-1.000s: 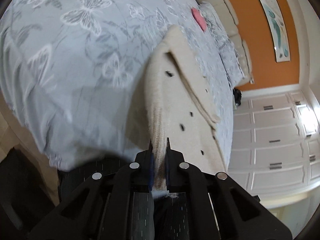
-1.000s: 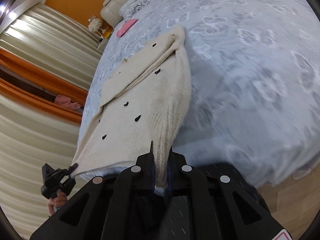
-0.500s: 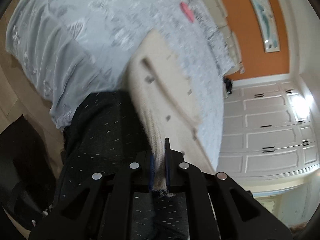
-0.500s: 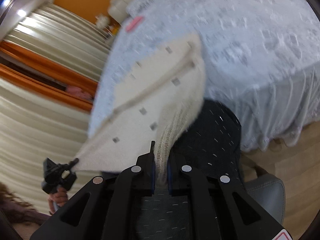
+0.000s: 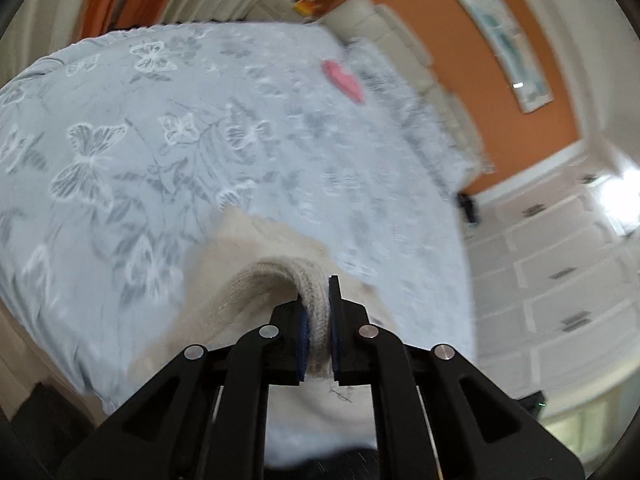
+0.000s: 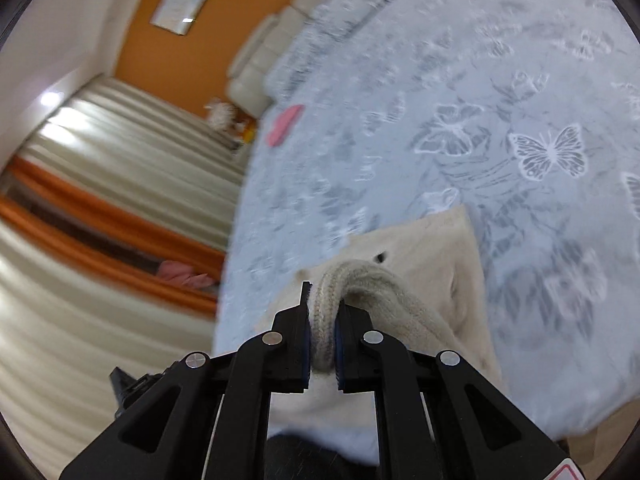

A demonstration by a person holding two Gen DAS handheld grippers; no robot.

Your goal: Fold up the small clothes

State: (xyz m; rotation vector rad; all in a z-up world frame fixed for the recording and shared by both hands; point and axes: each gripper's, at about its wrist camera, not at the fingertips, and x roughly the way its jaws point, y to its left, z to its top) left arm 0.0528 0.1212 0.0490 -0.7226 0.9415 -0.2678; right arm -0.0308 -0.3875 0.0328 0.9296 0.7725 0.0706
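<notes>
Cream ribbed knit cardigan hem is clamped by both the left gripper and right gripper; only the right view shows its black button.

Both views are bright and evenly lit, with soft, faint shadows. In the left wrist view a glaring white patch burns out at 3 o'clock over the cupboards. In the right wrist view a small lamp glare sits at 10 o'clock above the curtains. Motion blur smears the bedspread and walls. The fisheye bends lines toward black corners; the black frames at 6 o'clock stay sharp.
</notes>
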